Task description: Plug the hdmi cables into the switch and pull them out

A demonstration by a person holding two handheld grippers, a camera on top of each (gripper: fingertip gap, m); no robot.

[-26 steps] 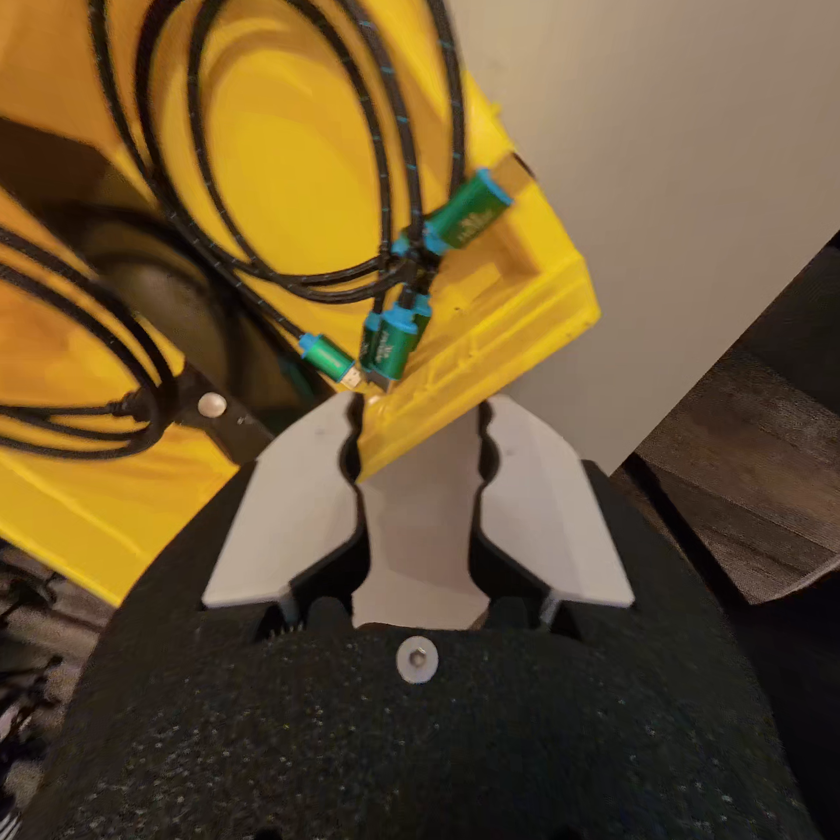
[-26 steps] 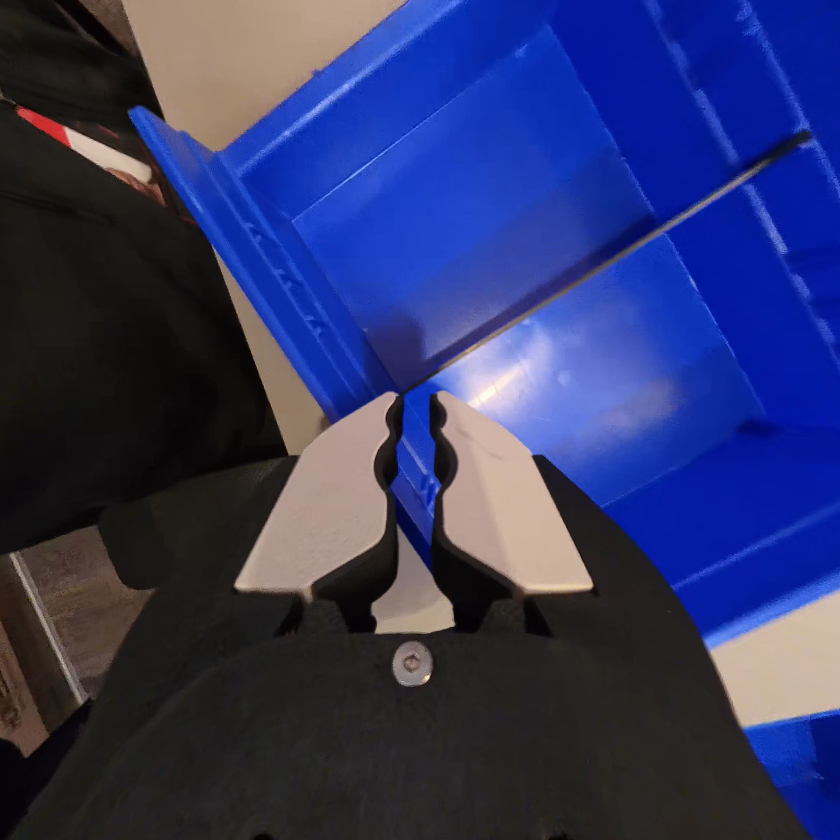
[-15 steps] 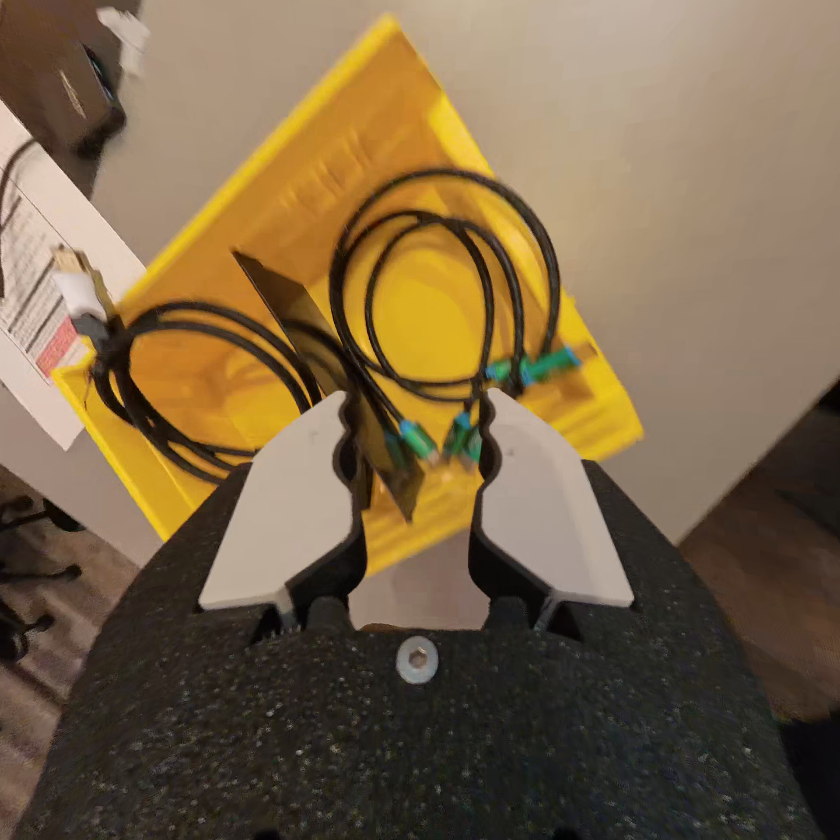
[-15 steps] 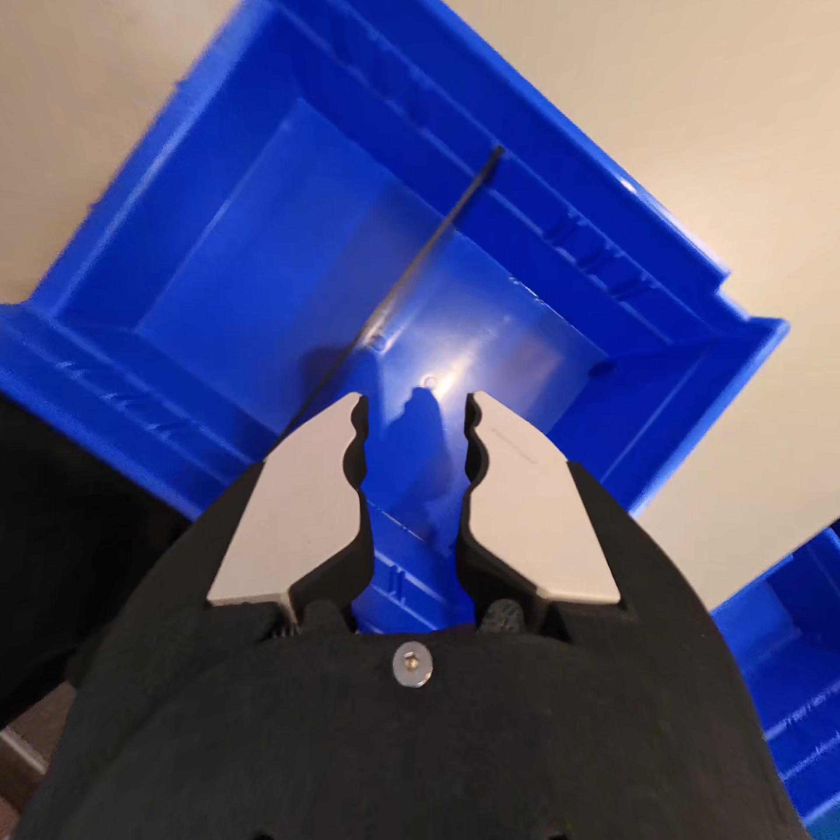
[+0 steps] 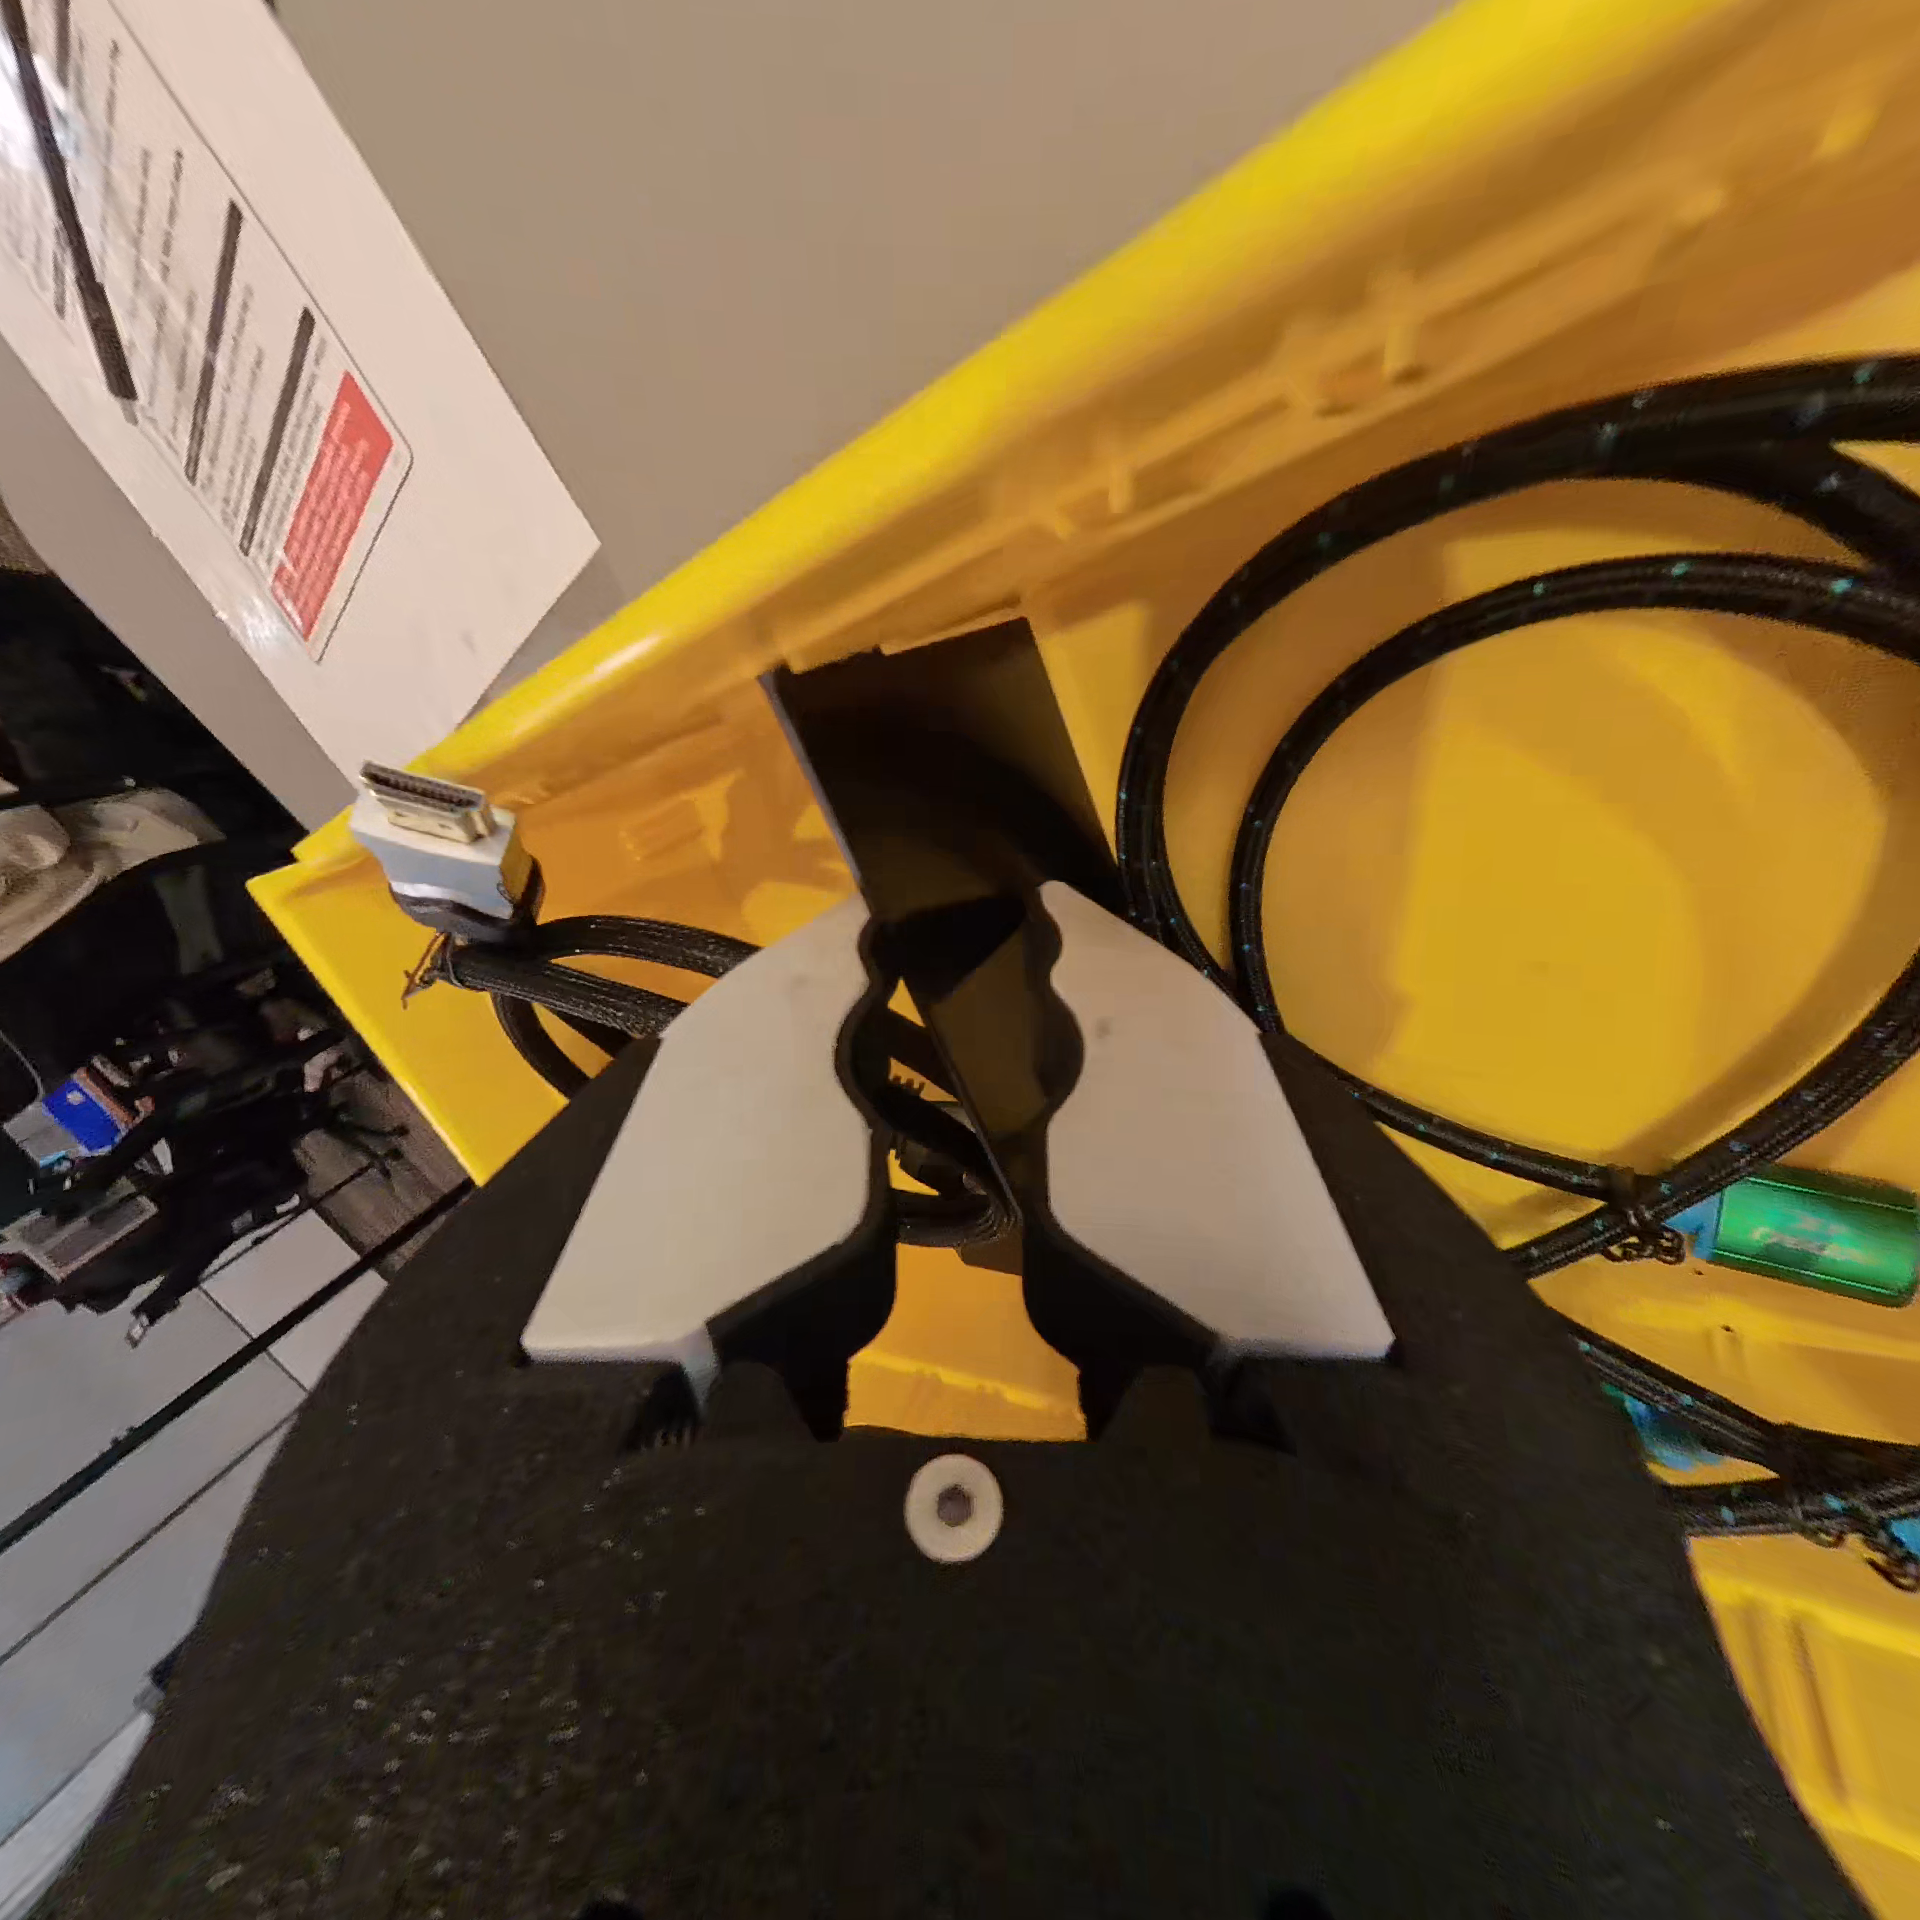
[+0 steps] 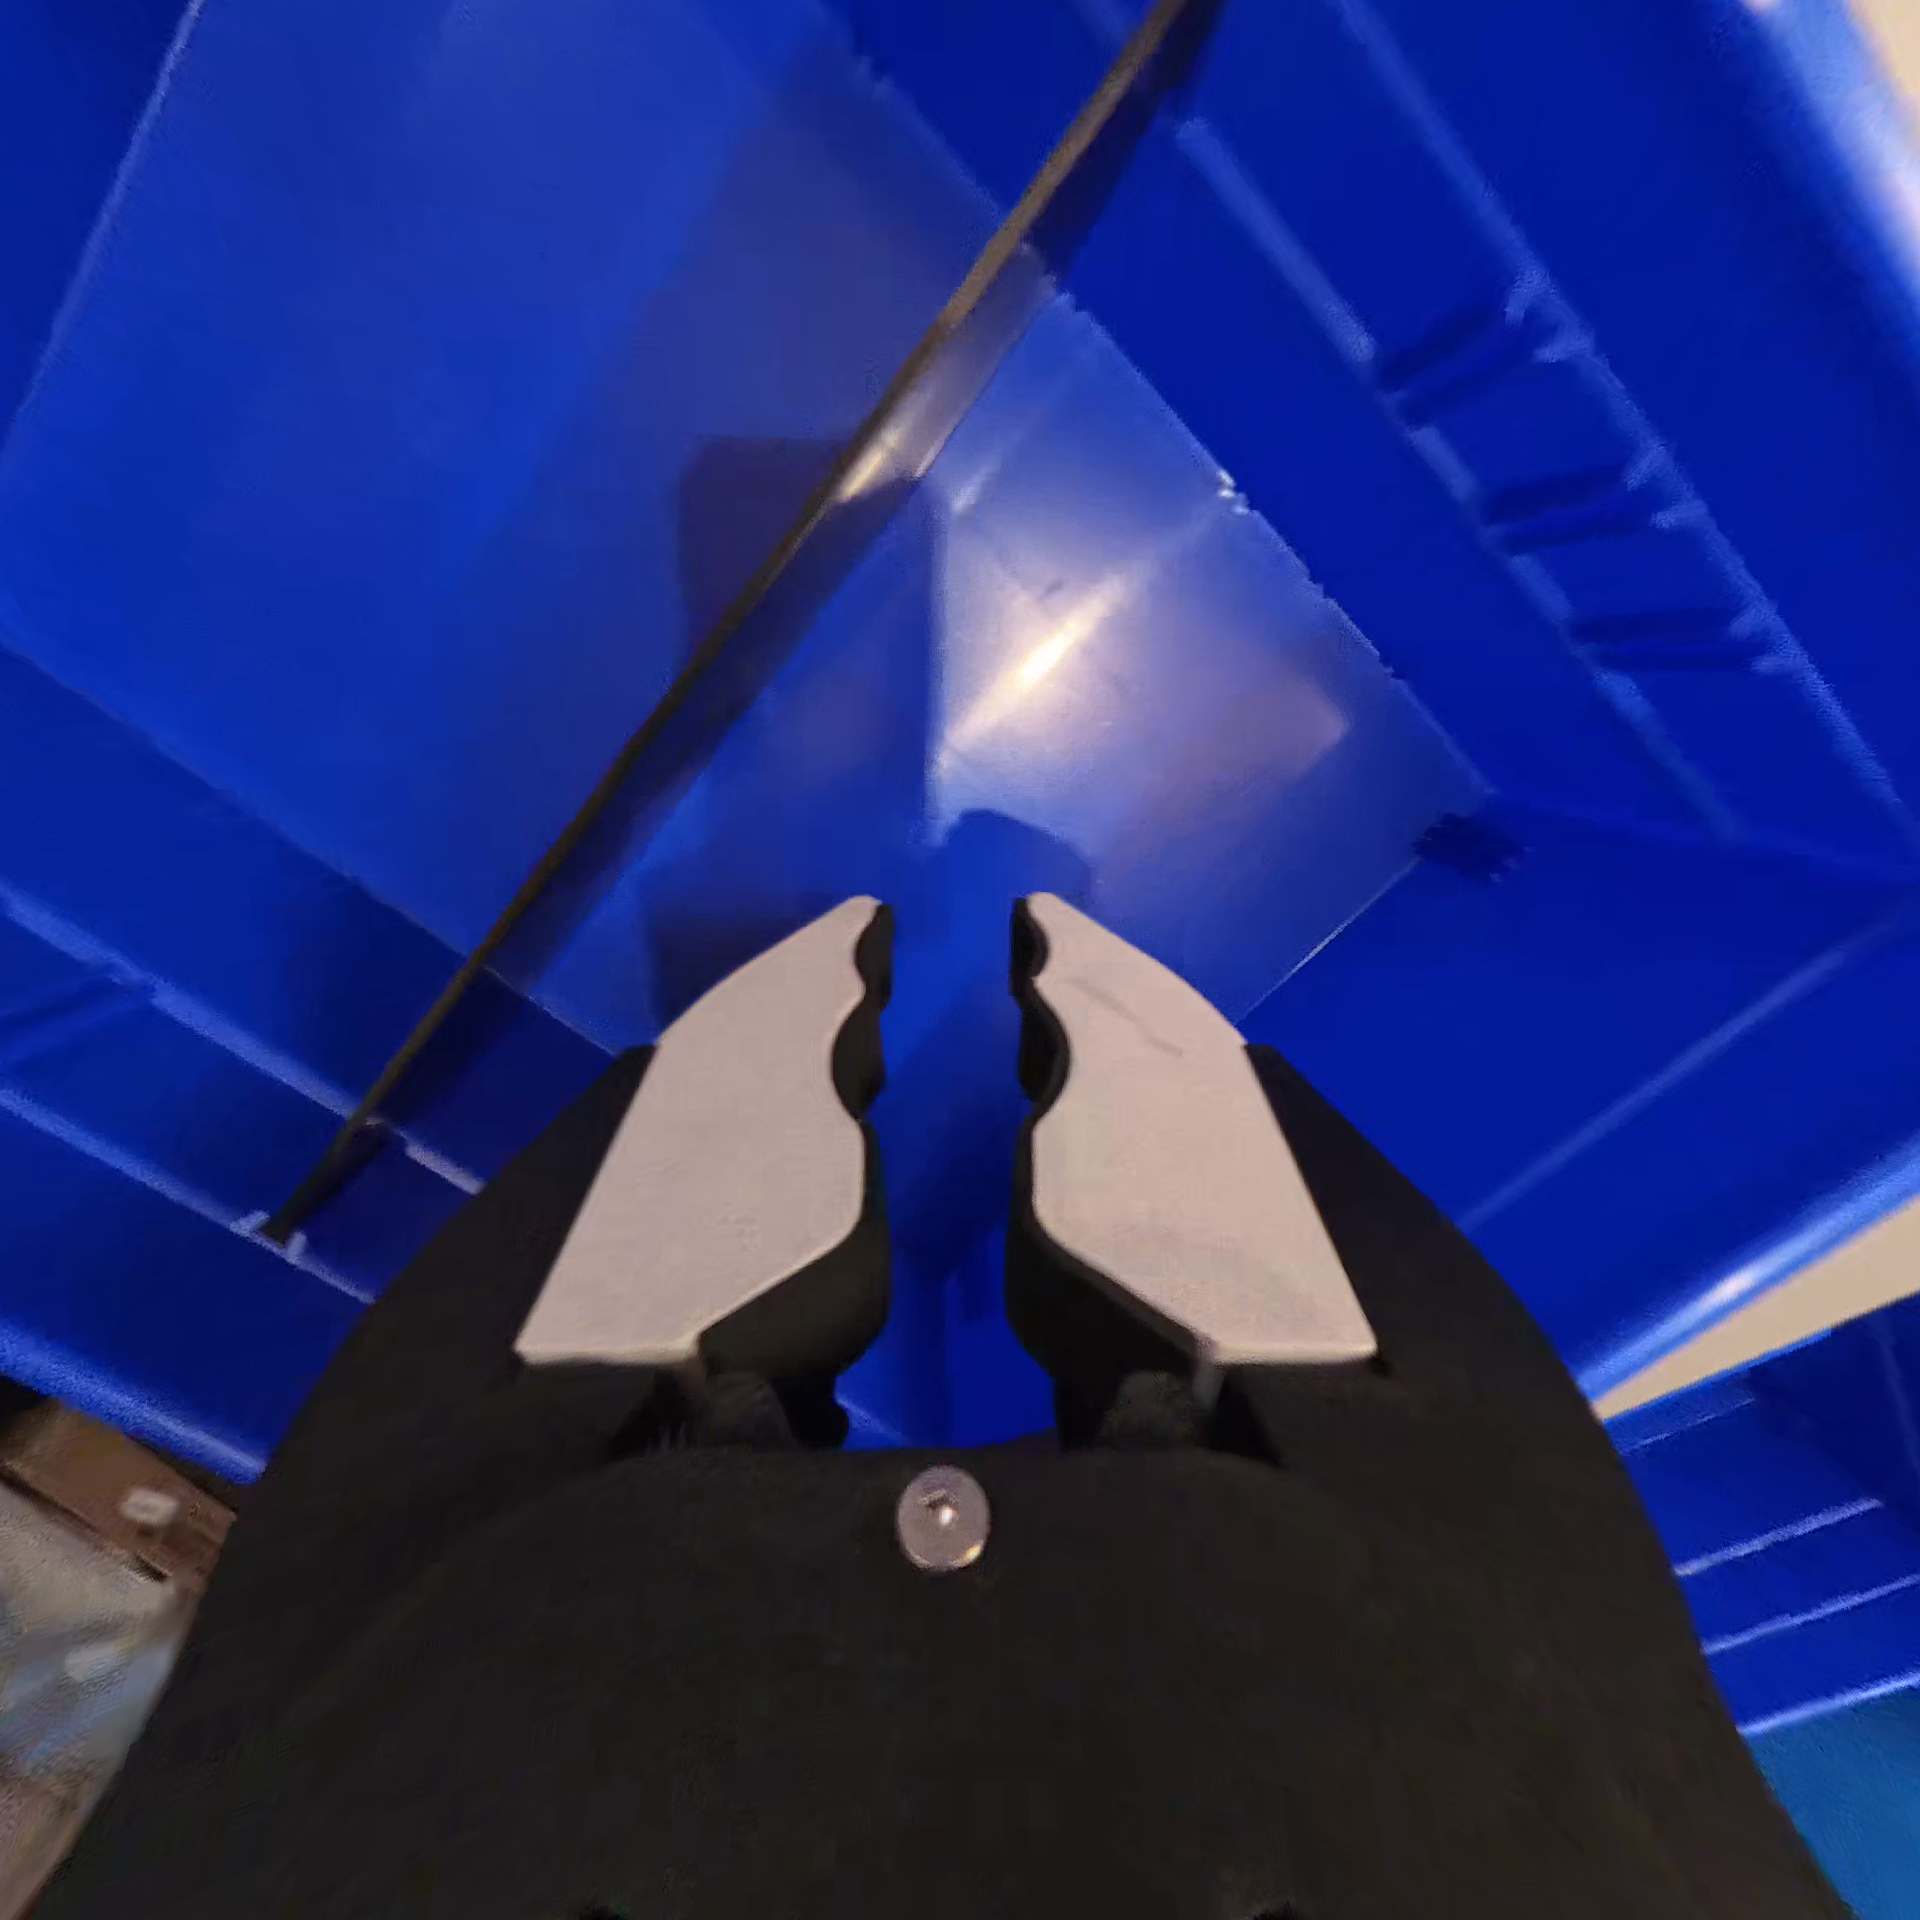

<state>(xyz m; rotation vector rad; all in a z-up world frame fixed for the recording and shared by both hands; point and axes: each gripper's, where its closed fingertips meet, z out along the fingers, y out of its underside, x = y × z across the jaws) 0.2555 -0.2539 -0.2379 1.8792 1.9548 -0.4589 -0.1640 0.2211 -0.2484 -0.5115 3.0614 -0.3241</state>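
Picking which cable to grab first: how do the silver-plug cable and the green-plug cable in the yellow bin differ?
The silver-plug cable lies in the compartment left of the black divider; the green-plug cable lies in the right one. The silver plug sticks up above the yellow bin rim, its metal tip exposed; the green plug lies low on the floor, its tip out of frame. Both are black, braided and coiled.

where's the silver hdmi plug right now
In the left wrist view, the silver hdmi plug sticks up over the left corner of the yellow bin, left of the black divider and beyond the left gripper.
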